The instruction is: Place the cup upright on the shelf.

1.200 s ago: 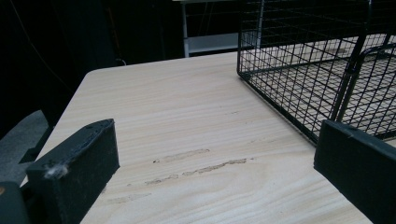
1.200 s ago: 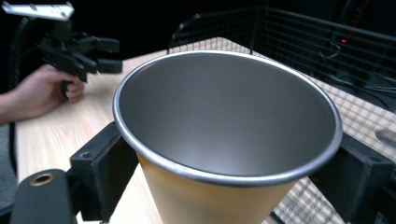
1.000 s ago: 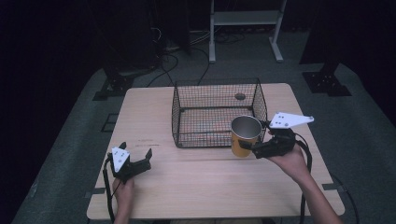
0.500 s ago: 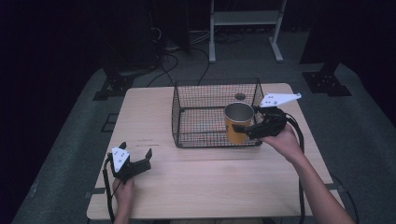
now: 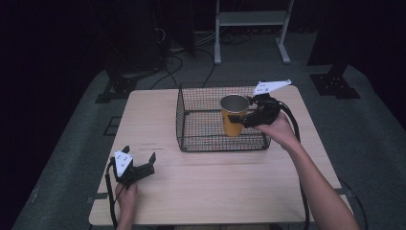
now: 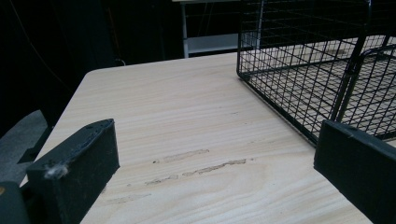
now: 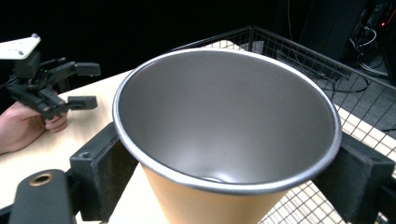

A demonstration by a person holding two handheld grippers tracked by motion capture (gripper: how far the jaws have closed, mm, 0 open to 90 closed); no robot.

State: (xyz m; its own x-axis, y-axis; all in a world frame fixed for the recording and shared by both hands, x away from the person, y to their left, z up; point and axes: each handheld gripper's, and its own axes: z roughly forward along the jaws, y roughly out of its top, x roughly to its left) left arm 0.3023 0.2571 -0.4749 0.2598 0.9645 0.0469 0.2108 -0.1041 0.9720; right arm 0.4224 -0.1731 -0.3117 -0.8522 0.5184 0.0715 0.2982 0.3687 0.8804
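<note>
An orange cup [image 5: 233, 116] with a bare steel inside [image 7: 224, 121] hangs upright above the black wire basket [image 5: 191, 134], over its right half. My right gripper [image 5: 249, 116] is shut on the cup from the right, one jaw on each side of its wall. My left gripper [image 5: 140, 160] rests on the table [image 5: 215, 182] near the front left corner, open, with nothing between its jaws. Through those jaws the left gripper view shows bare wood [image 6: 187, 140] and the basket's near corner [image 6: 299, 93].
The basket sits mid-table, towards the far edge; a small round object [image 5: 251, 97] lies near its far right corner. A white metal frame [image 5: 249, 24] and cables lie on the floor behind the table. Dark stands flank the table.
My right gripper has carried the cup up and away from me, from beside the basket's right wall to above its inside. The left gripper has stayed put.
</note>
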